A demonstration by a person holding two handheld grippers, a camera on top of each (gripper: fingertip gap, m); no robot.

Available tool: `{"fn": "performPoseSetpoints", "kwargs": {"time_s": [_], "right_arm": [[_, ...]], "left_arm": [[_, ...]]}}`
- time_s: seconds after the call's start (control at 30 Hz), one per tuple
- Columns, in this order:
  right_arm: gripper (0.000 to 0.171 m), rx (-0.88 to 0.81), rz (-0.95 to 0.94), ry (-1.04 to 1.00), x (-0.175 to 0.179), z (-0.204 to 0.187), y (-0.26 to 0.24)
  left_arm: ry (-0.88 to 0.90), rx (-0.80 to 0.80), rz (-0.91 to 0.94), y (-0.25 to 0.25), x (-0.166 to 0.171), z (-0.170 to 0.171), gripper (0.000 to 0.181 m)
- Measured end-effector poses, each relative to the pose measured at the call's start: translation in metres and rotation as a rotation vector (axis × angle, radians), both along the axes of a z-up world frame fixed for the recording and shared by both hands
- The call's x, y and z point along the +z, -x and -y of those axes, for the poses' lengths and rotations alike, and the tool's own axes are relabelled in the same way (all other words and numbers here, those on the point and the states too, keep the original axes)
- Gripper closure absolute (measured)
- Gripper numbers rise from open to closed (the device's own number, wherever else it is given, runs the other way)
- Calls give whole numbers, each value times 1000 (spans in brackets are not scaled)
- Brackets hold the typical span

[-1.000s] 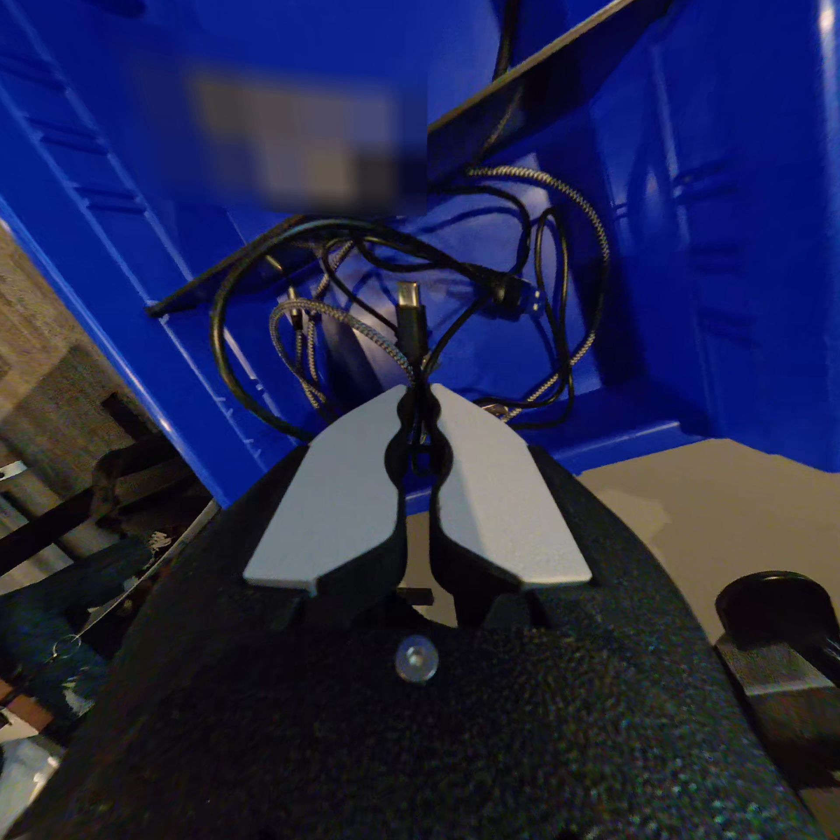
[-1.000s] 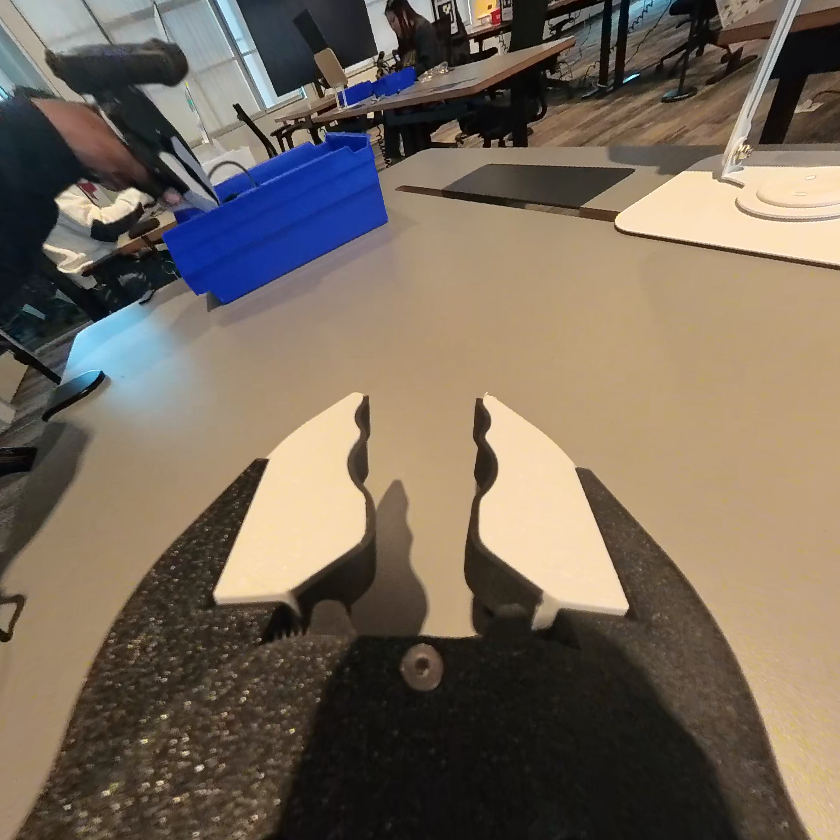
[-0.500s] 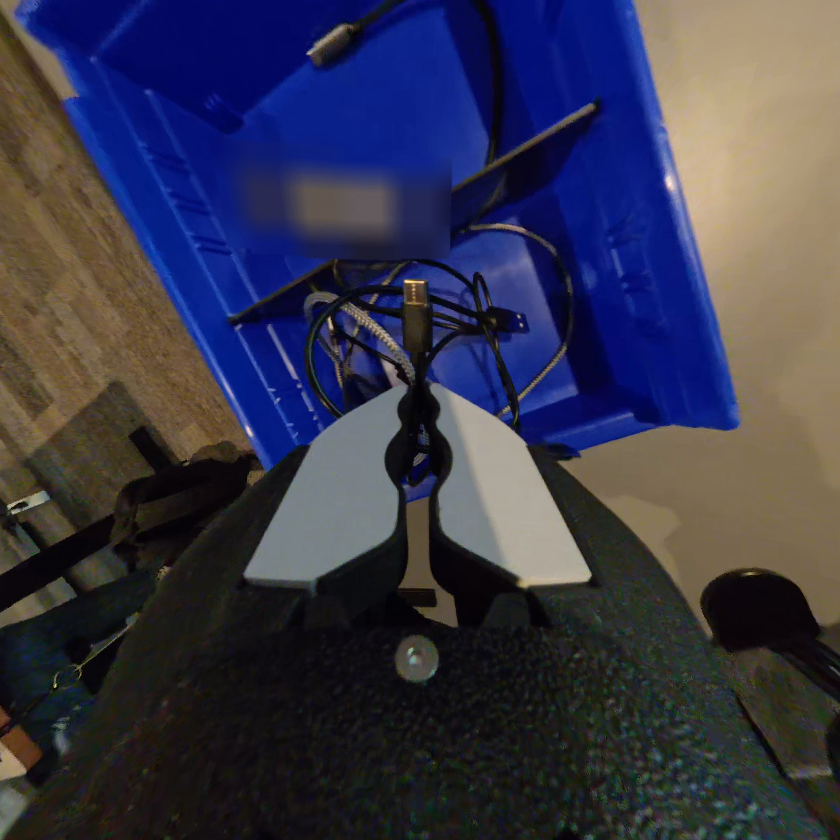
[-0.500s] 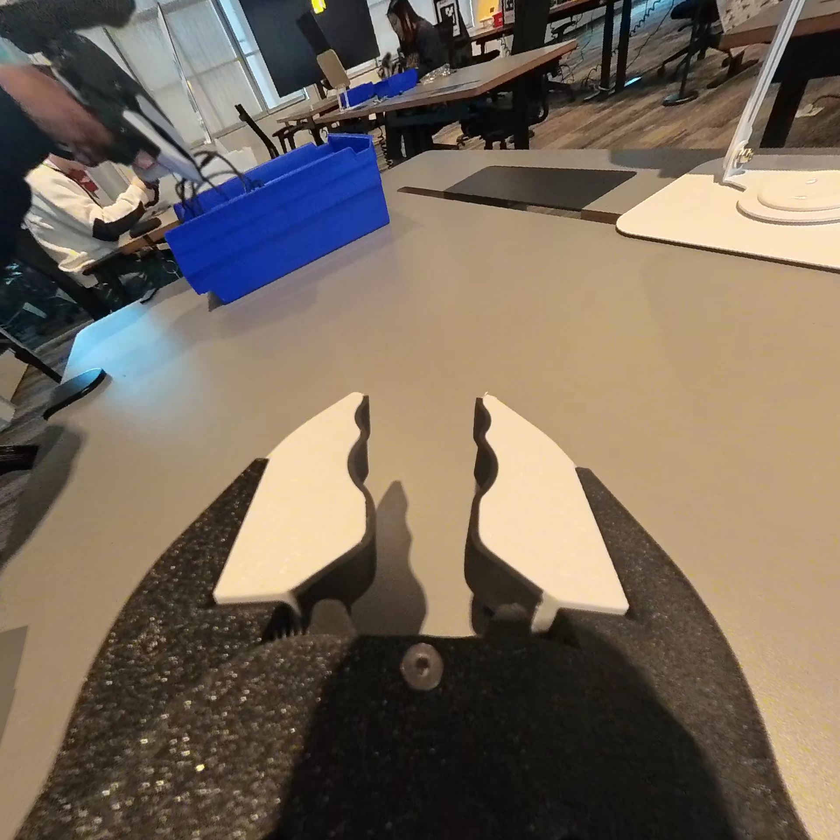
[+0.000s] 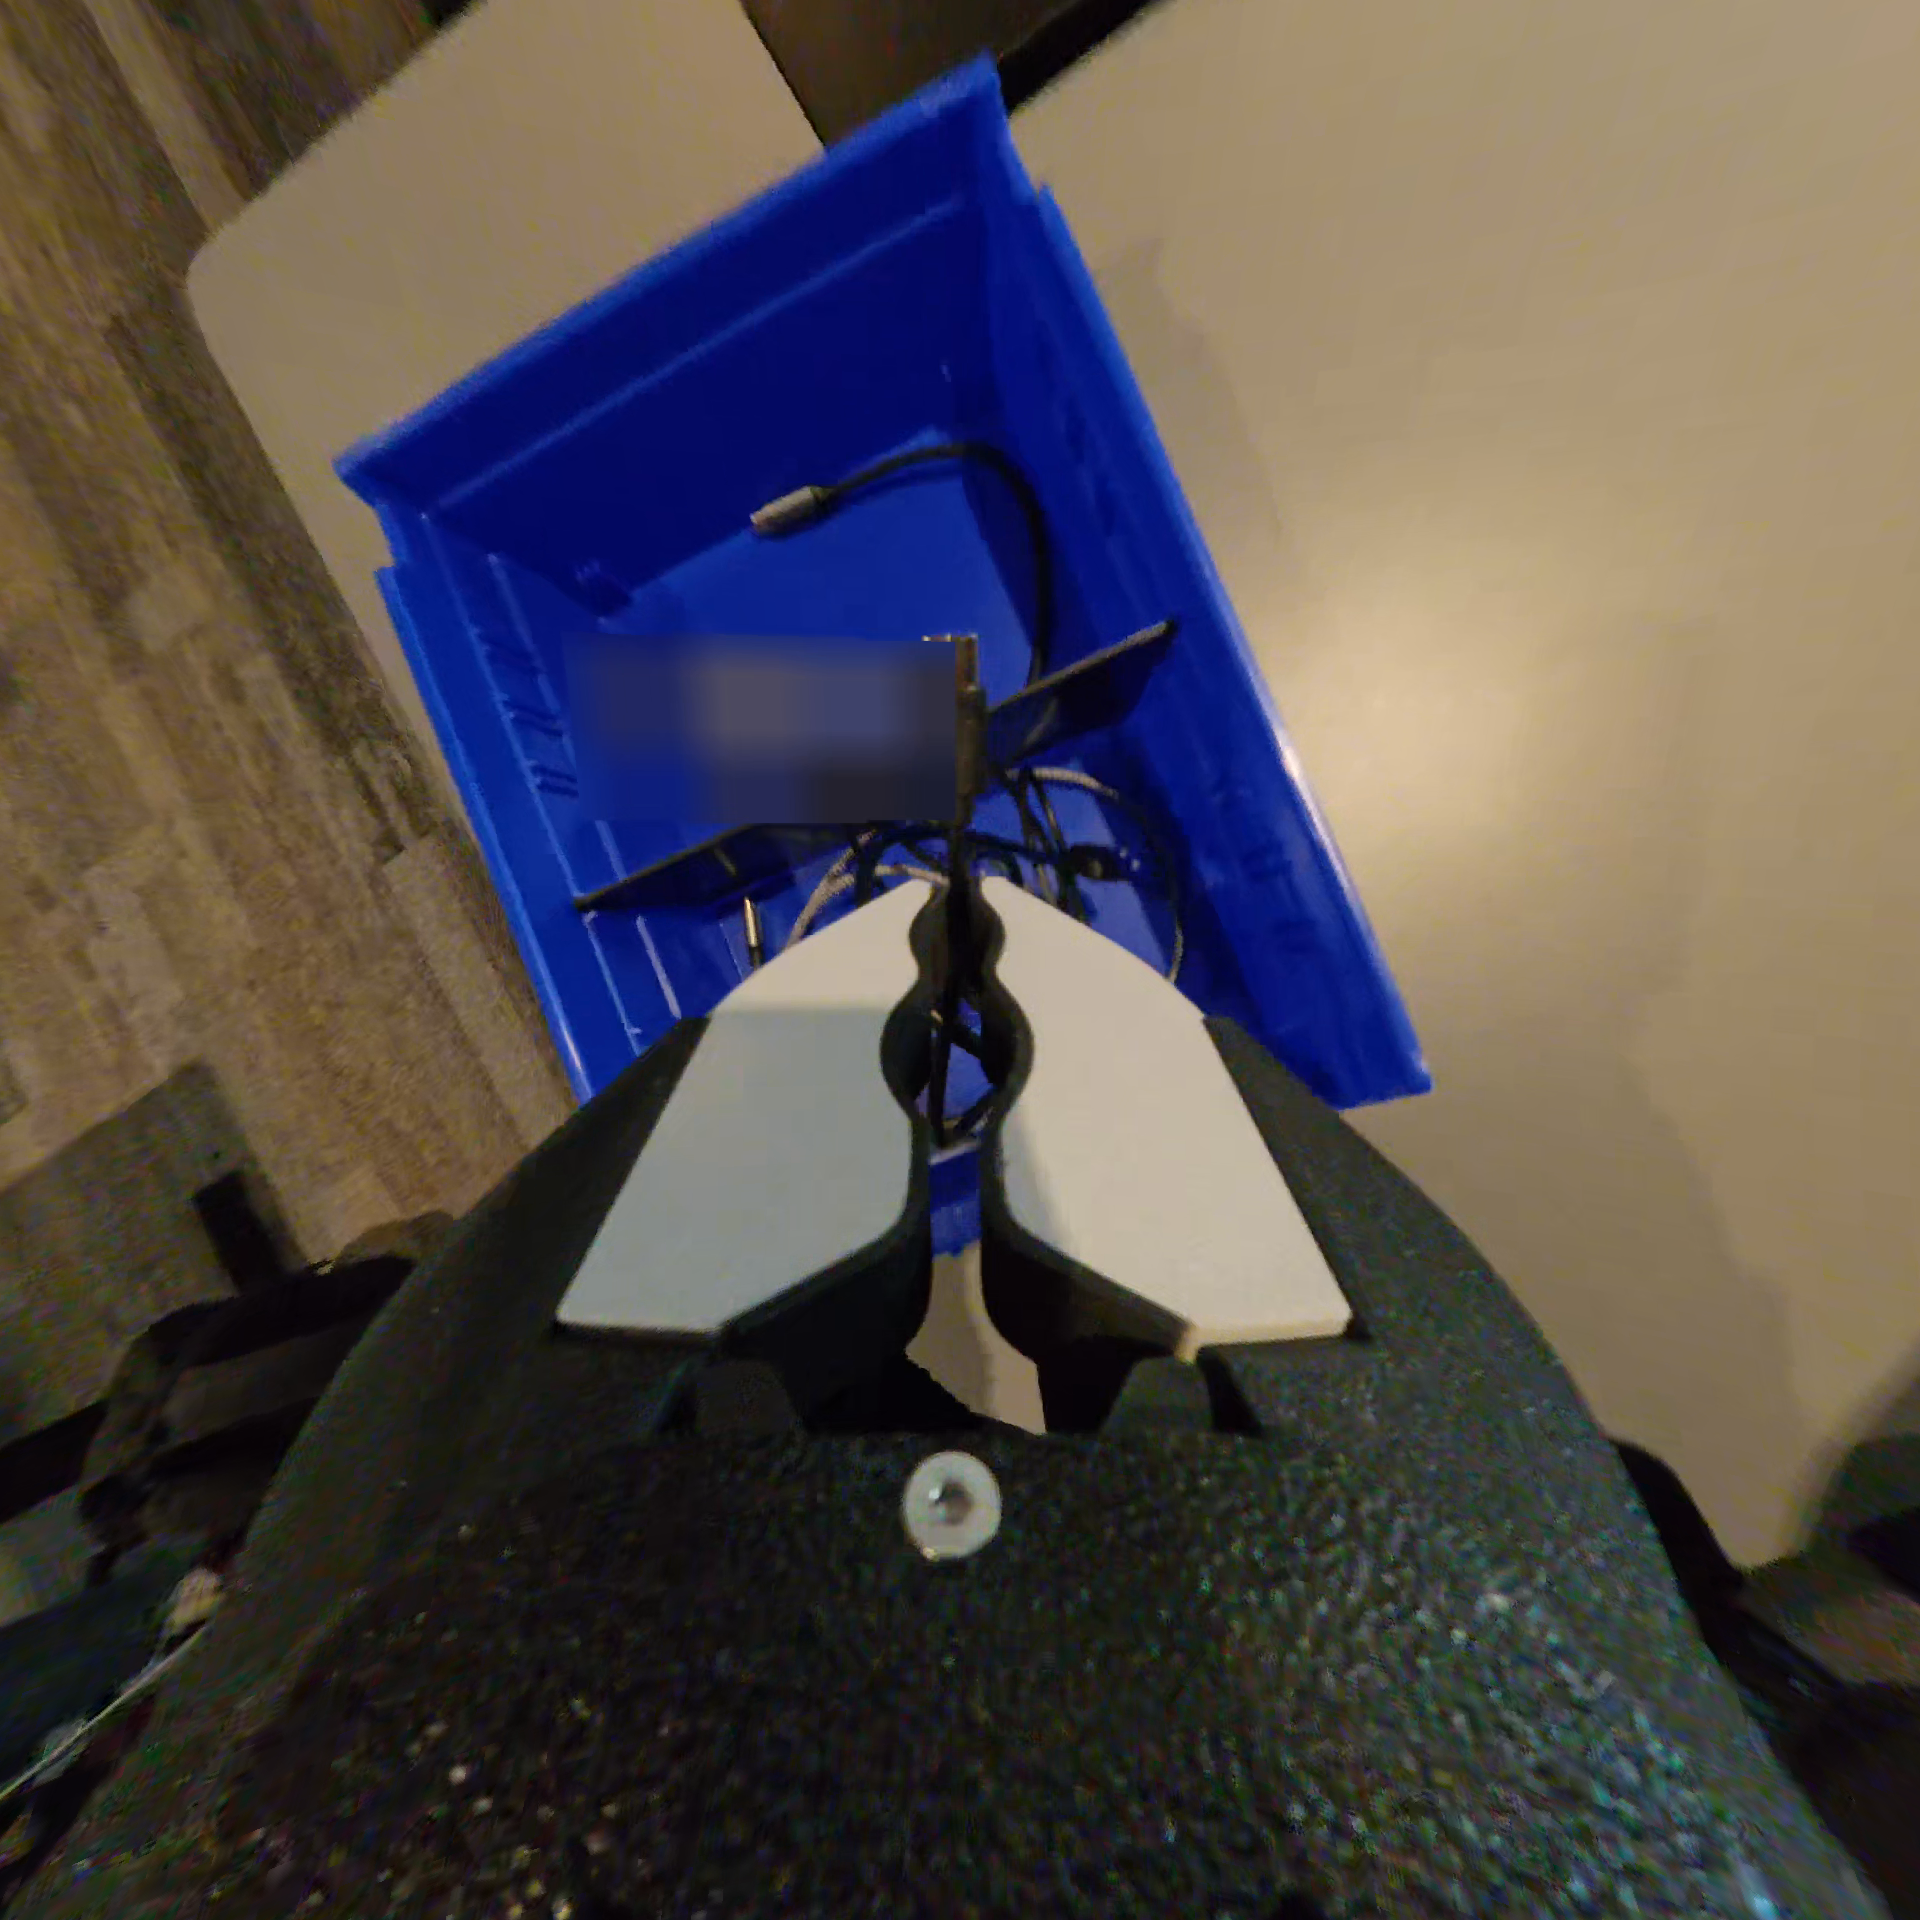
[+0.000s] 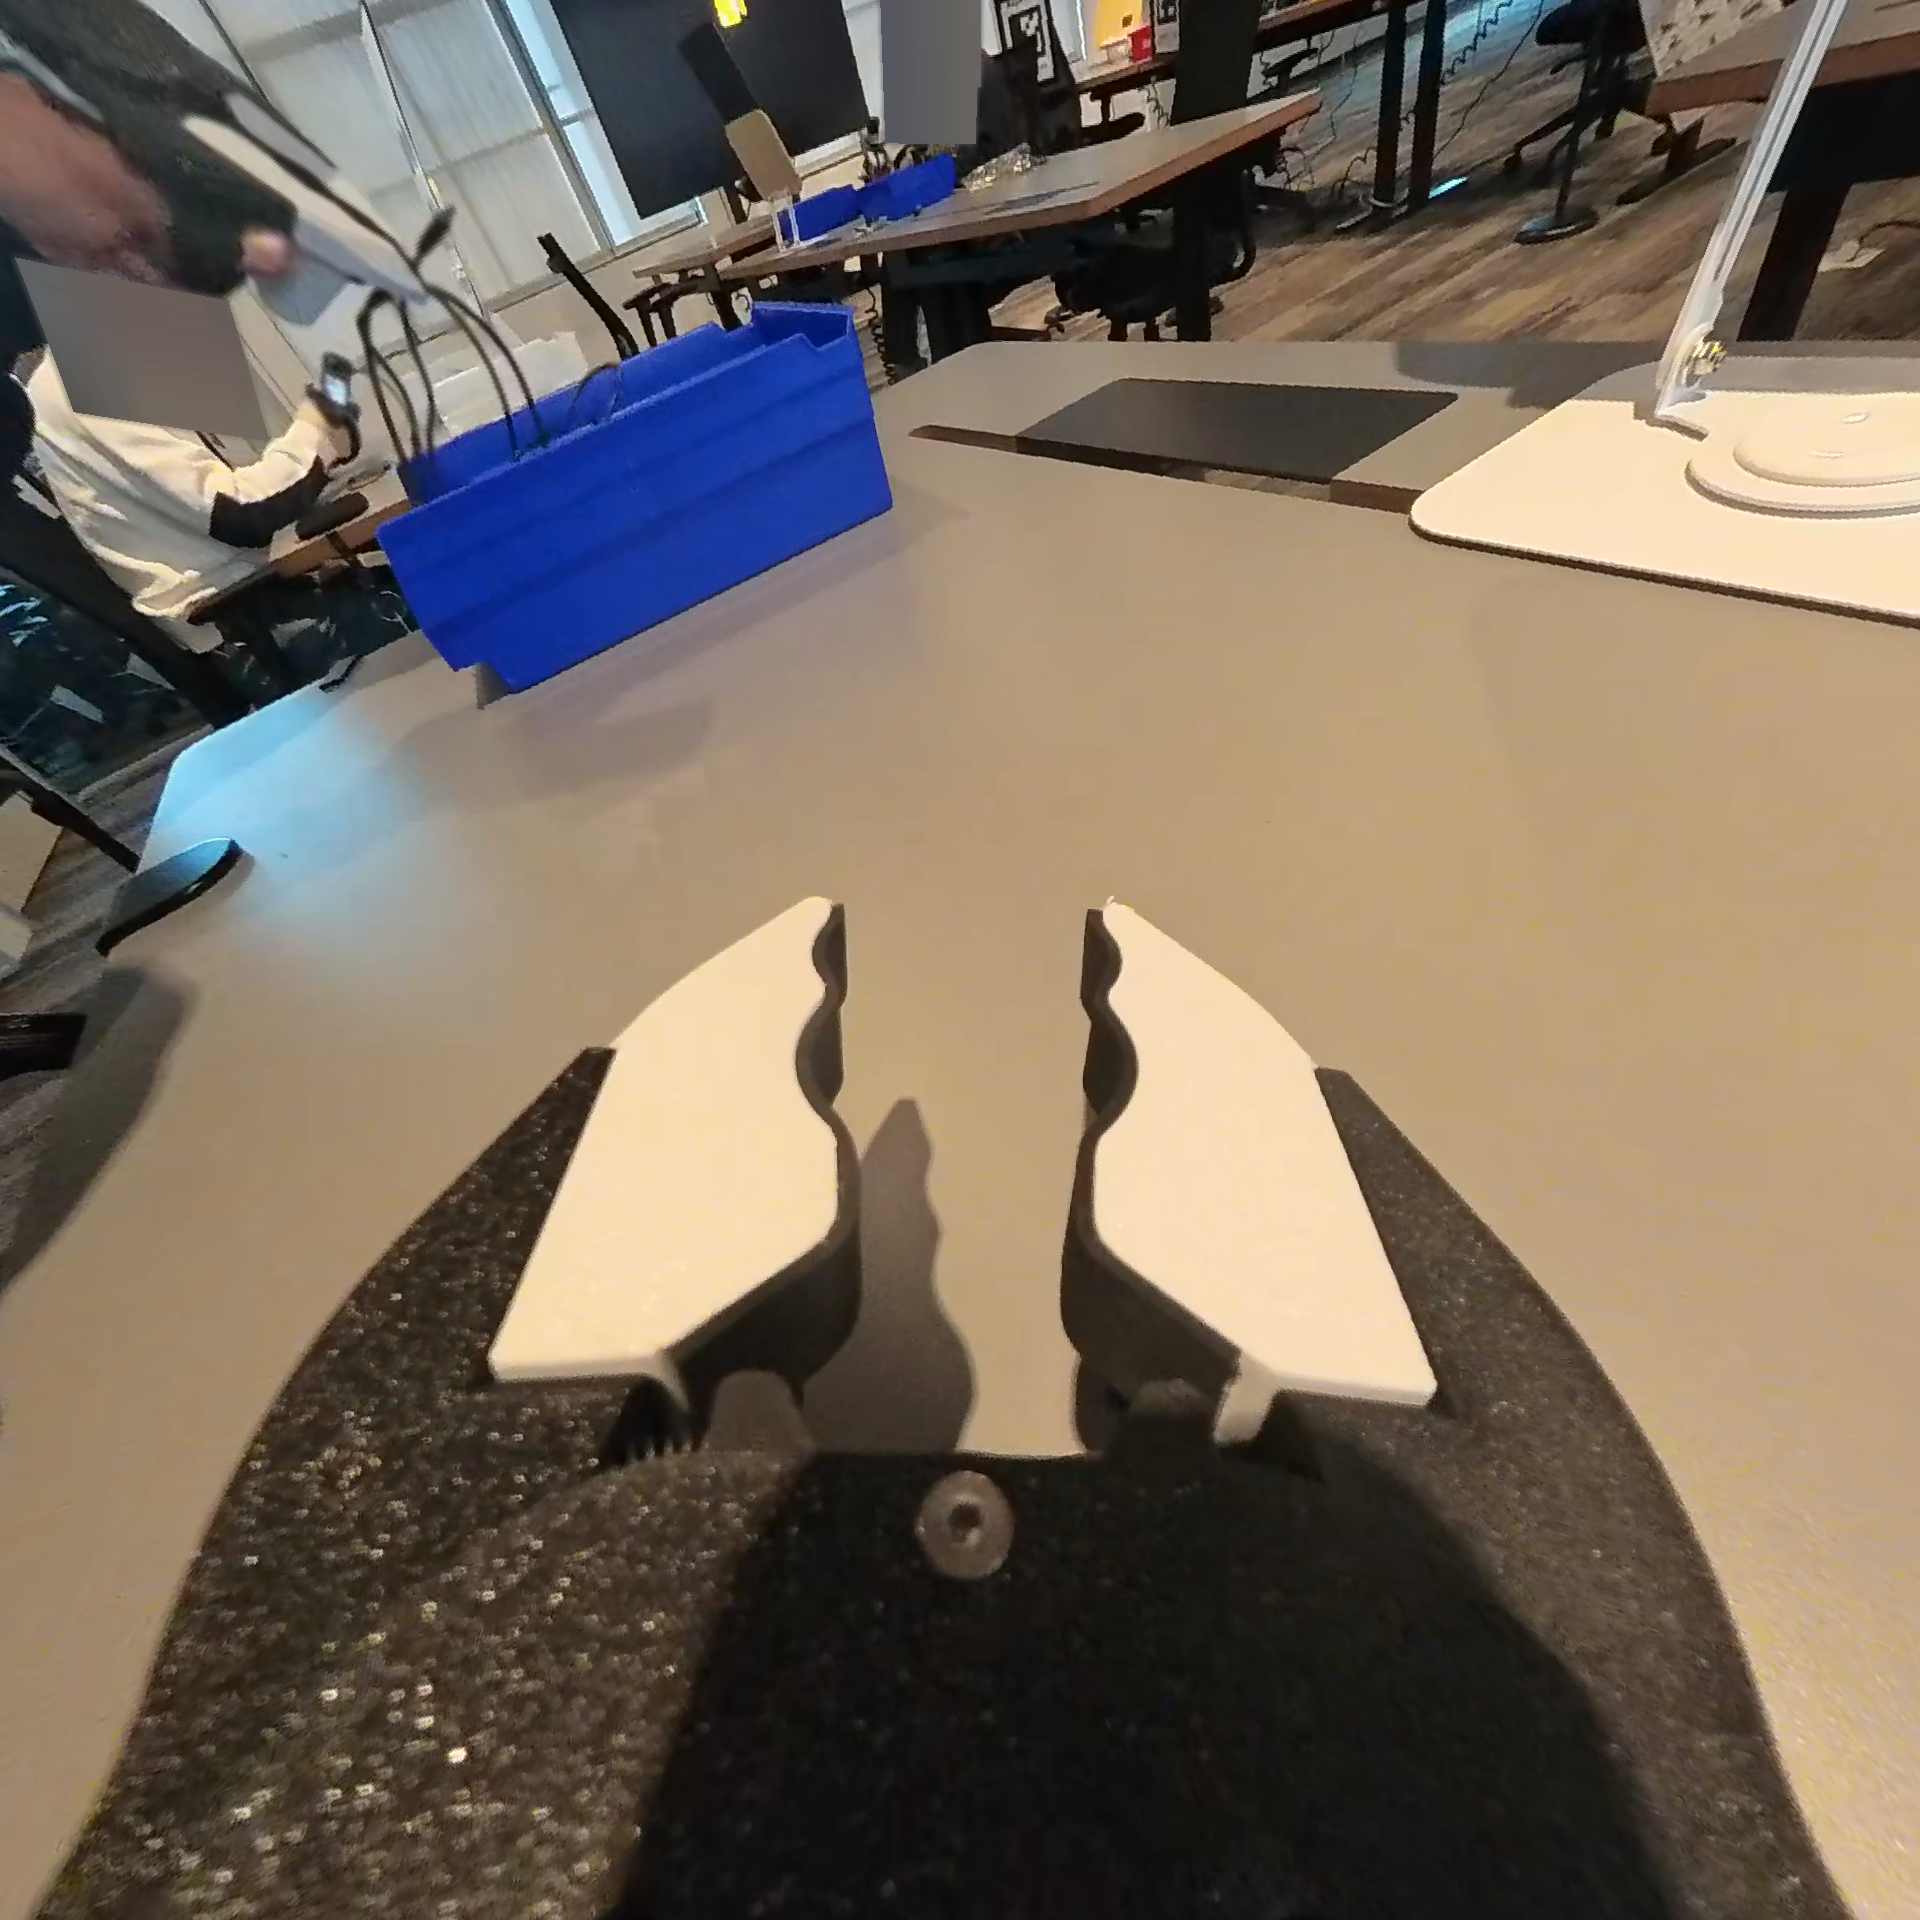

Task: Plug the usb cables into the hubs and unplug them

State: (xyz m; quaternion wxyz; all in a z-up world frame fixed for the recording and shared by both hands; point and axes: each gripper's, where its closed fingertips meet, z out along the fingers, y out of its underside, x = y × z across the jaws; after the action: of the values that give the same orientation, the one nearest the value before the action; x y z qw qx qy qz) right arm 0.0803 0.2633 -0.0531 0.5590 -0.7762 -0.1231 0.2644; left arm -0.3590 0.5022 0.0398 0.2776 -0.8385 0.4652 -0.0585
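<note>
A blue bin [image 6: 644,520] stands on the grey tabletop [image 6: 1247,790], near its far left corner. Black dividers [image 5: 1081,707] cross the inside of the bin. To the right, well apart from the bin, lies a dark flat mat [image 6: 1236,428], and beyond it a white base plate [image 6: 1662,530] with a slanted white post [image 6: 1756,197]. Other desks [image 6: 1039,197] and chairs [image 6: 1569,114] stand on the wooden floor [image 5: 135,727] behind.

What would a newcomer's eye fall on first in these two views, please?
Probably the bright blue bin at the grey table's far left edge. Above it the left gripper is shut on a black usb cable, strands trailing into the bin. The right gripper hangs open over bare tabletop.
</note>
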Motion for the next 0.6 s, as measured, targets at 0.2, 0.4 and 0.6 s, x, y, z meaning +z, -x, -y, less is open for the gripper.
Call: {"fn": "performPoseSetpoints", "kwargs": {"time_s": [0.2,0.4,0.6], "right_arm": [[128,2,-2,-5,1,0,0],[128,8,-2,-14,2,2,1],[127,14,-6,-19,3,3,2]], "left_arm": [[-131,58,-45,8,25,-11,178],[-260,97,29,5,67,-16,178],[-263,116,-58,13,61,-16,178]]}}
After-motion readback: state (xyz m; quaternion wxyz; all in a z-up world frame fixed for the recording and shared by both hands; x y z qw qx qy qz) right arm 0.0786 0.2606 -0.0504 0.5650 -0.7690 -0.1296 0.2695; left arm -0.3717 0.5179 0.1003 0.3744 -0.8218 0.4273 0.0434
